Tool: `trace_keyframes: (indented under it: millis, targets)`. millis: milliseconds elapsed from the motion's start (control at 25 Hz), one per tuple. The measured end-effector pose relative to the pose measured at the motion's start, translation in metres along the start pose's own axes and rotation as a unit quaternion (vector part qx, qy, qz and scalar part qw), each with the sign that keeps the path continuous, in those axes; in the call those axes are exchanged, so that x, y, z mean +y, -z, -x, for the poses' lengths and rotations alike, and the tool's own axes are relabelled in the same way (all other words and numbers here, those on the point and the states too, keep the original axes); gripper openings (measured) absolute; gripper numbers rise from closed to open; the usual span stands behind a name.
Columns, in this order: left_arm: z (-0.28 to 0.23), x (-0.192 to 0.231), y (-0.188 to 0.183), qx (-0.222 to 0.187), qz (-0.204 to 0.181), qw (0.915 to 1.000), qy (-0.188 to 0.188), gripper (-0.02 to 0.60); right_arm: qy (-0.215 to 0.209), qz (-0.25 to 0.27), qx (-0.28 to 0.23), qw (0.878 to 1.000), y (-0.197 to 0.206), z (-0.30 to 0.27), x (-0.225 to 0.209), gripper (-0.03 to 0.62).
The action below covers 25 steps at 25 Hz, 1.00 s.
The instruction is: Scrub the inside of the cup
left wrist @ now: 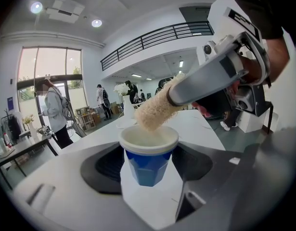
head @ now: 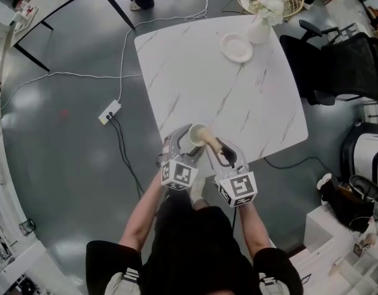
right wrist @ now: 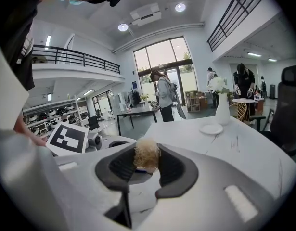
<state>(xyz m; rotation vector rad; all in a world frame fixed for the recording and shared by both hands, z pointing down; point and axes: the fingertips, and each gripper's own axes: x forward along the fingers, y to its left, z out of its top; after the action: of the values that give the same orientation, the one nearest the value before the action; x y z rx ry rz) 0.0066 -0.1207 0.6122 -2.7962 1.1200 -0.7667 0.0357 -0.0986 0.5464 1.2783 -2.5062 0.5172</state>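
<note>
Cup point(left wrist: 148, 150) upright, pinched between left gripper's point(head: 187, 139) jaws over table's point(head: 238, 91) near edge. Right gripper point(right wrist: 147, 166) clenched on sponge brush point(left wrist: 155, 112), head angled into cup's mouth. Forearms forward, side by side, grippers tipped slightly down.

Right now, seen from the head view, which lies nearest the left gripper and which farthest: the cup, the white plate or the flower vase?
1. Cup: held between the left gripper's jaws, at the table's near edge.
2. Plate: on the table's far side.
3. Vase: just beyond the plate, at the far right corner.
</note>
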Motion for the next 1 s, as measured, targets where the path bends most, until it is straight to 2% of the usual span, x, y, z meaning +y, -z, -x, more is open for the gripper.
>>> trace_keyframes:
  millis: [320,800,1000]
  targets:
    - [0.030,-0.023,-0.011,0.001,-0.037,0.9992,-0.015,0.319,-0.014,0.027,0.018,0.999,0.003,0.026,0.026,0.112]
    - [0.044,-0.042,-0.028,-0.005,-0.063,0.9978,-0.022,0.319,-0.008,0.048,0.062,0.997,0.013,0.033,0.034,0.112]
    - [0.044,-0.051,-0.031,-0.006,-0.067,0.9976,-0.017,0.319,-0.019,0.051,0.070,0.996,0.014,0.035,0.038,0.113]
